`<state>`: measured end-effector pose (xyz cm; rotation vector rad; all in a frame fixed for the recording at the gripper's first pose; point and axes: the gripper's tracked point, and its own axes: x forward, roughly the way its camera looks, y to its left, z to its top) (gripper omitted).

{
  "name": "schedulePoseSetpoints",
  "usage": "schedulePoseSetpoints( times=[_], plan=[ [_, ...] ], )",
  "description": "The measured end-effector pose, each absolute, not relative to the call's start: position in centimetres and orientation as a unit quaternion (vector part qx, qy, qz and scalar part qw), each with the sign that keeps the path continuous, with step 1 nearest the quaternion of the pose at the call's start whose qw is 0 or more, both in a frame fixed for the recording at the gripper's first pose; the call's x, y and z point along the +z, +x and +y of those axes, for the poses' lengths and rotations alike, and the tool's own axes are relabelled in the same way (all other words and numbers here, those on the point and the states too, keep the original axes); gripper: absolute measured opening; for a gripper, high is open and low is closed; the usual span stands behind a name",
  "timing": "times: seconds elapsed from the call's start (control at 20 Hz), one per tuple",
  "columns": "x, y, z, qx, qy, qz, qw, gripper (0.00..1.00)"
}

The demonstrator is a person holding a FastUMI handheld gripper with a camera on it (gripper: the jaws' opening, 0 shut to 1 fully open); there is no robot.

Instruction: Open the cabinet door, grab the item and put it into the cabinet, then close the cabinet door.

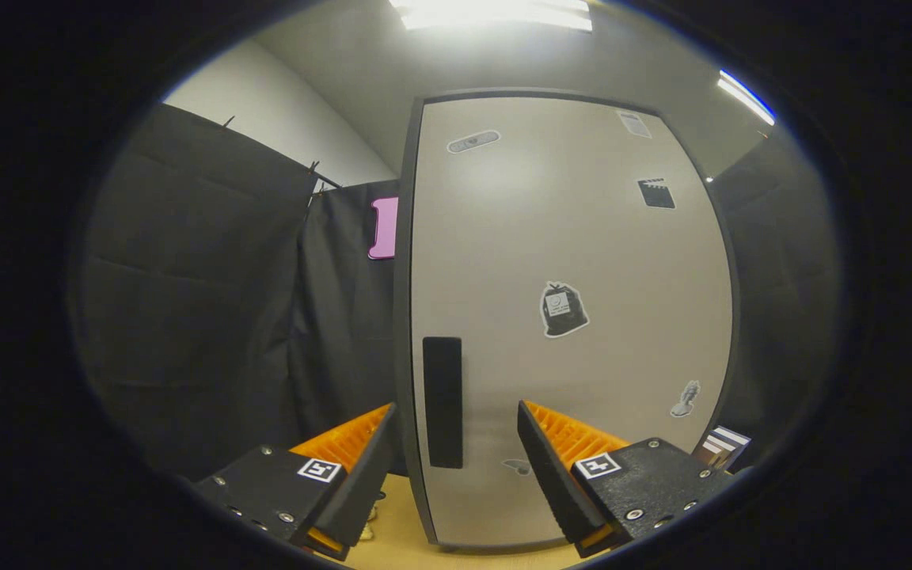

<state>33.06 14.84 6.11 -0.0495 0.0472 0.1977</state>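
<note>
The gripper [456, 431] hangs spread and empty before the shut cabinet door [567, 317], whose rigid, likely light-swinging panel is best taken by its vertical black handle [442, 401].

walls: black cloth [187, 301] — pale wall above | light: ceiling panel [495, 12] | surface: wooden tabletop [400, 530]

Pale grey cabinet door [567, 237] ahead of the spread fingers, dark frame, black vertical handle [442, 401] between them, small black-and-white stickers [563, 309] scattered across it, light wooden tabletop [400, 546] beneath
</note>
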Motion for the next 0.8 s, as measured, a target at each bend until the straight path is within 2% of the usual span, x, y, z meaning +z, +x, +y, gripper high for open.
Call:
schedulePoseSetpoints(
  times=[0.2, 0.4, 0.45, 0.5, 0.65, 0.8],
  plan=[
    [4.7, 35.6, 15.6, 0.096, -0.026, 0.055, 0.993, 0.75],
    [4.0, 37.0, 16.5, 0.101, -0.019, 0.074, 0.992, 0.51],
    [4.1, 36.8, 16.4, 0.098, -0.017, 0.076, 0.992, 0.41],
    [3.9, 36.9, 16.4, 0.096, -0.021, 0.078, 0.992, 0.37],
    [3.9, 36.5, 16.4, 0.102, -0.025, 0.08, 0.991, 0.28],
    [4.2, 35.4, 16.2, 0.122, -0.016, 0.085, 0.989, 0.27]
  ],
)
